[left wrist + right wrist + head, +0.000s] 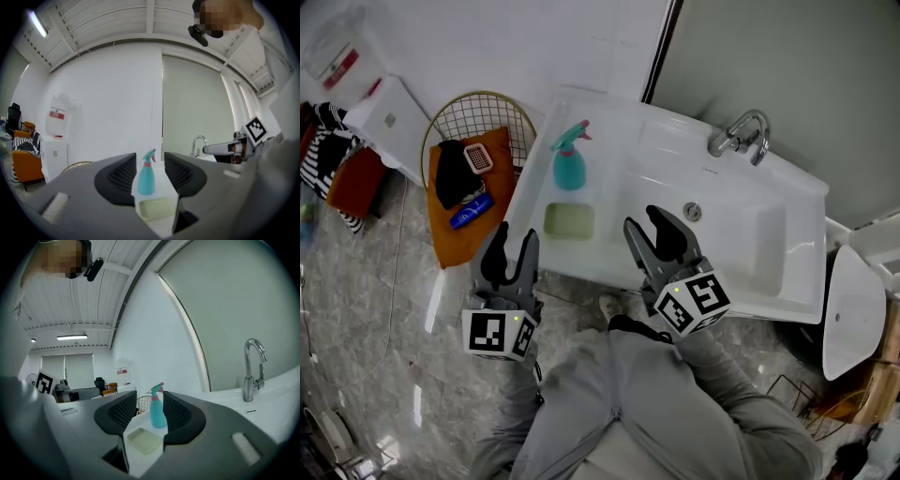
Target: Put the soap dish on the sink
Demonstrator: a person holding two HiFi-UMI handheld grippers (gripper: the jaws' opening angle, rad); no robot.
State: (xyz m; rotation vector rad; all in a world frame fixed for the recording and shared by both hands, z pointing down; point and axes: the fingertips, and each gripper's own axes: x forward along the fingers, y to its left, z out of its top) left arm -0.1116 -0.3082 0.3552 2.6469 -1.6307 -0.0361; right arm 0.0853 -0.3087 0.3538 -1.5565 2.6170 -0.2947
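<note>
Left gripper (516, 246): jaws wide apart and gripping nothing. Its own view shows only open air between the pads, with the soap dish (157, 208) and the spray bottle (146, 176) framed beyond them.
Right gripper (654, 234): also spread wide and empty, hanging over the sink's front edge.
Soap dish (569, 221): a pale green tray lying flat on the sink's left ledge. It is at about 1 o'clock from the left gripper, about 10 o'clock from the right one, and apart from both.
Spray bottle (569, 164): upright at 12 o'clock of the dish, just beside it. I cannot tell whether they touch.
Sink (787, 234): the white basin is at 3 o'clock of the dish, the faucet (741, 136) at about 1 o'clock of the right gripper.
Wire basket (478, 117): on the floor at 10 o'clock of the dish, holding an orange cloth and small items.
Stage: judging by where the dish lies, the placement looks done.
Doing it well: leave the dish alone and draw both grippers away toward 6 o'clock. If it needs squaring up, come in low from 6 o'clock, close across the short sides, and stay clear of the bottle.
</note>
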